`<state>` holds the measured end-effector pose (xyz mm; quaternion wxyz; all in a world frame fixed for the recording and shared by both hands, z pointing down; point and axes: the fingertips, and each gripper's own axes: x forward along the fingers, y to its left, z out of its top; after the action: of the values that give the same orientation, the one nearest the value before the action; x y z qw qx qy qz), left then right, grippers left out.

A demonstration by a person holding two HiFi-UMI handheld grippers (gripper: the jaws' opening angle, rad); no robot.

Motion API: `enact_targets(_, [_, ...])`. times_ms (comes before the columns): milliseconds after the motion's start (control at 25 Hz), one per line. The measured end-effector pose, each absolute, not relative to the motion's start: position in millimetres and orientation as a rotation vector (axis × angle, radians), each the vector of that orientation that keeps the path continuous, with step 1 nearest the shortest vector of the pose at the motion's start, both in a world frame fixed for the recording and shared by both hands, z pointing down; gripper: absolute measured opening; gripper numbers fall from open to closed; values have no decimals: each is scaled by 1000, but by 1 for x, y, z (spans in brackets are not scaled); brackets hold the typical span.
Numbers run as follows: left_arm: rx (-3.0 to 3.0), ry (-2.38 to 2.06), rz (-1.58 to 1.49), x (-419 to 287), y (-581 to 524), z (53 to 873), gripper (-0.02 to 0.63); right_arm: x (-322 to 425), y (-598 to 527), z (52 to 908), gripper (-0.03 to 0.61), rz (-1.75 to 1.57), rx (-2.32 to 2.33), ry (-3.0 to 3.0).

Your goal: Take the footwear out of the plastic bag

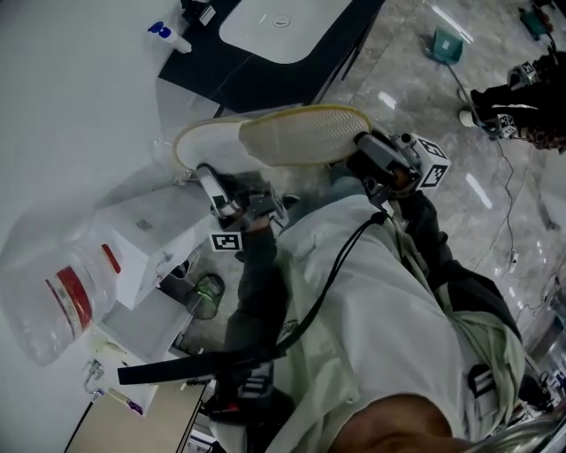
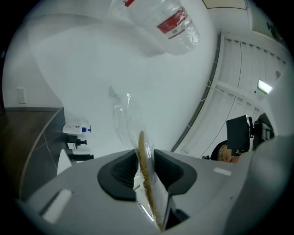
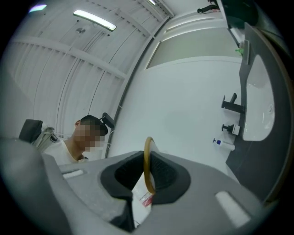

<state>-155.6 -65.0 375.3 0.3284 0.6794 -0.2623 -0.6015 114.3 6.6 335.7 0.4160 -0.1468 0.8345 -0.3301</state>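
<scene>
Down and left of the sink, the clear plastic bag (red-striped labels on it) billows against a white surface. Closer to the sink, the left gripper has its jaws pinched narrow on a thin, yellow-rimmed edge of the footwear. A fold of the bag's clear film is caught alongside that edge. Directly below the sink, the pale footwear is held up in the air with its textured sole showing, and it lies outside the bulk of the bag. Below and right of the sink, the right gripper is clamped almost closed on another yellow-rimmed edge of the footwear.
</scene>
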Motion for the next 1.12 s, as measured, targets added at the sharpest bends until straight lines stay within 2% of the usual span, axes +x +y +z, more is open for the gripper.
enact_targets(600, [1821, -830, -1453, -143, -68, 396, 95, 135, -9, 343, 43, -823, -434, 2148])
enact_targets(760, [1745, -876, -1489, -157, -70, 409, 34, 148, -13, 337, 43, -803, -446, 2113])
enact_targets(1120, [1774, -895, -1442, -143, -80, 420, 16, 172, -23, 336, 43, -787, -459, 2070])
